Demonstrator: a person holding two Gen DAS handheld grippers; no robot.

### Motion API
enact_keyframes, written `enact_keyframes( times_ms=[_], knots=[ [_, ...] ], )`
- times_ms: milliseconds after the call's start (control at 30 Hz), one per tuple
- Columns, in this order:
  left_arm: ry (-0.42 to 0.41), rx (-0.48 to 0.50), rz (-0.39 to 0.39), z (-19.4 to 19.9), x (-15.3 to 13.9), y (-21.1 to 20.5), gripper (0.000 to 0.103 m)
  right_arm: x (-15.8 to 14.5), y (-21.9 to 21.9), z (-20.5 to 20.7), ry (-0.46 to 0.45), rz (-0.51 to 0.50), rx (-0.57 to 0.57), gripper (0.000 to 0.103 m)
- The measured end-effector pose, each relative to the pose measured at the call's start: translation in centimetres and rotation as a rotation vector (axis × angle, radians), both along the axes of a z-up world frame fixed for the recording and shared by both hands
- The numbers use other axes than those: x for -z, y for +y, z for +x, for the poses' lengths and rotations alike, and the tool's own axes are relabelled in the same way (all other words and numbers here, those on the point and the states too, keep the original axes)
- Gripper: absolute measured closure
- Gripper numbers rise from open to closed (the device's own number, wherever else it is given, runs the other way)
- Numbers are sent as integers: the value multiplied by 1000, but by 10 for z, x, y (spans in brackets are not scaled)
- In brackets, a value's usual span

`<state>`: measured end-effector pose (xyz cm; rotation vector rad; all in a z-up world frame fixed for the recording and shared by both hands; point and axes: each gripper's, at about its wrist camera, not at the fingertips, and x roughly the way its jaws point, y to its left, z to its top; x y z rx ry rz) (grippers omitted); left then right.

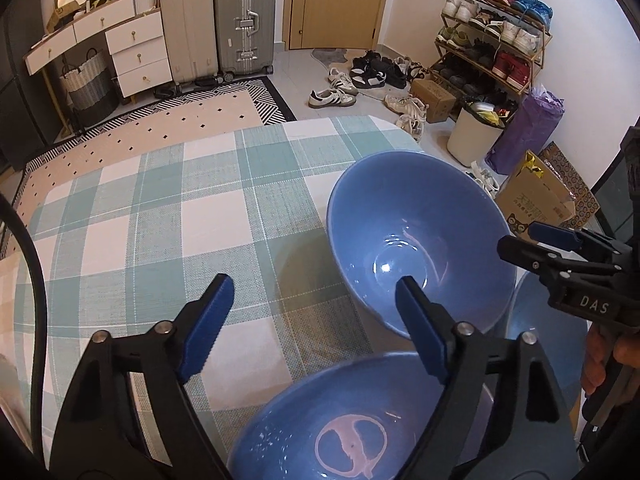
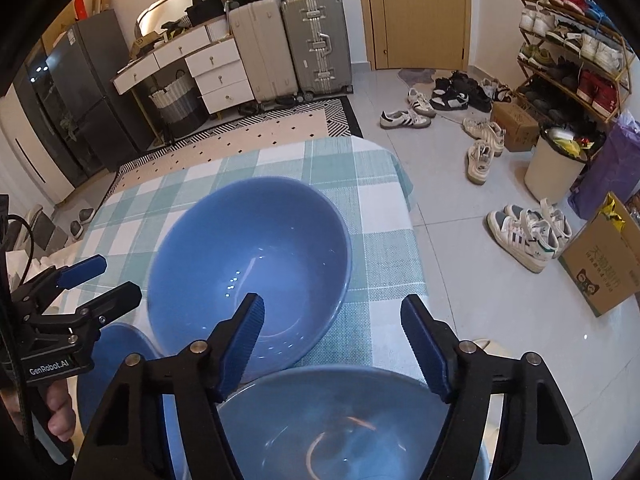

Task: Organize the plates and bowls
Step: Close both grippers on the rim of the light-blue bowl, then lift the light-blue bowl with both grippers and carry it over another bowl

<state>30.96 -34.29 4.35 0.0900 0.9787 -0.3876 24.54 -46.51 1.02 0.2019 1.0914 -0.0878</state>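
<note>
A large blue bowl (image 1: pixel 420 240) stands upright on the checked tablecloth (image 1: pixel 160 220); it also shows in the right wrist view (image 2: pixel 252 264). A second blue bowl (image 1: pixel 344 424) sits nearer me, below both grippers, and shows in the right wrist view (image 2: pixel 344 424). A blue plate (image 2: pixel 120 364) lies on the cloth beside the bowls; its edge shows in the left wrist view (image 1: pixel 548 344). My left gripper (image 1: pixel 316 320) is open and empty, above the near bowl. My right gripper (image 2: pixel 332 344) is open and empty, above the near bowl's far rim. Each gripper shows in the other's view.
The table's far edge (image 2: pixel 360 144) is rounded, with tiled floor beyond. Shoes (image 2: pixel 528 232), a cardboard box (image 2: pixel 604 264), a white bin (image 2: pixel 556 160) and a shoe rack (image 2: pixel 572 48) stand to the right. Suitcases (image 2: pixel 288 44) and a drawer unit (image 2: pixel 200 76) stand at the back.
</note>
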Motion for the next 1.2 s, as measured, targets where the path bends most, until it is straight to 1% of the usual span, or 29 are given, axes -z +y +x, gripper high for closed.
enact_keyframes(
  times_ms=[67, 133, 200, 267, 333, 367, 433, 500, 600, 633, 700, 733, 800, 900, 1000, 1200],
  knots=[
    [7, 3, 10, 6, 4, -5, 28, 5, -3, 4, 9, 10, 1, 36],
    [12, 2, 18, 10, 6, -8, 34, 9, -6, 8, 16, 12, 1, 41],
    [23, 3, 17, 14, 9, -11, 40, 13, -7, 11, 17, 16, -4, 43],
    [31, 5, 13, 18, 12, -14, 44, 15, -8, 13, 20, 17, -5, 46],
    [34, 15, 24, 21, 15, -19, 47, 16, -8, 14, 20, 15, -7, 51],
    [35, 17, 31, 21, 17, -21, 49, 17, -8, 14, 19, 12, -8, 52],
    [43, 20, 34, 22, 20, -24, 56, 19, -8, 15, 20, 13, -7, 58],
    [55, 25, 33, 23, 25, -26, 64, 22, -9, 16, 24, 8, -4, 63],
    [62, 33, 30, 24, 29, -28, 71, 23, -10, 17, 22, 0, -4, 70],
    [61, 38, 25, 25, 30, -28, 73, 23, -10, 17, 21, -2, -5, 74],
    [61, 47, 21, 26, 31, -31, 78, 24, -9, 17, 17, -4, -12, 76],
    [59, 50, 22, 25, 31, -32, 79, 23, -8, 18, 14, -6, -17, 80],
    [57, 59, 22, 25, 31, -34, 86, 23, -5, 19, 10, -10, -26, 84],
    [49, 63, 29, 24, 29, -36, 87, 21, -1, 19, 3, -31, -37, 88],
    [46, 57, 29, 25, 28, -36, 87, 20, 3, 19, 2, -55, -42, 88],
    [12, 48, 8, 21, 17, -33, 87, 13, 3, 18, -20, -55, -37, 88]
  ],
)
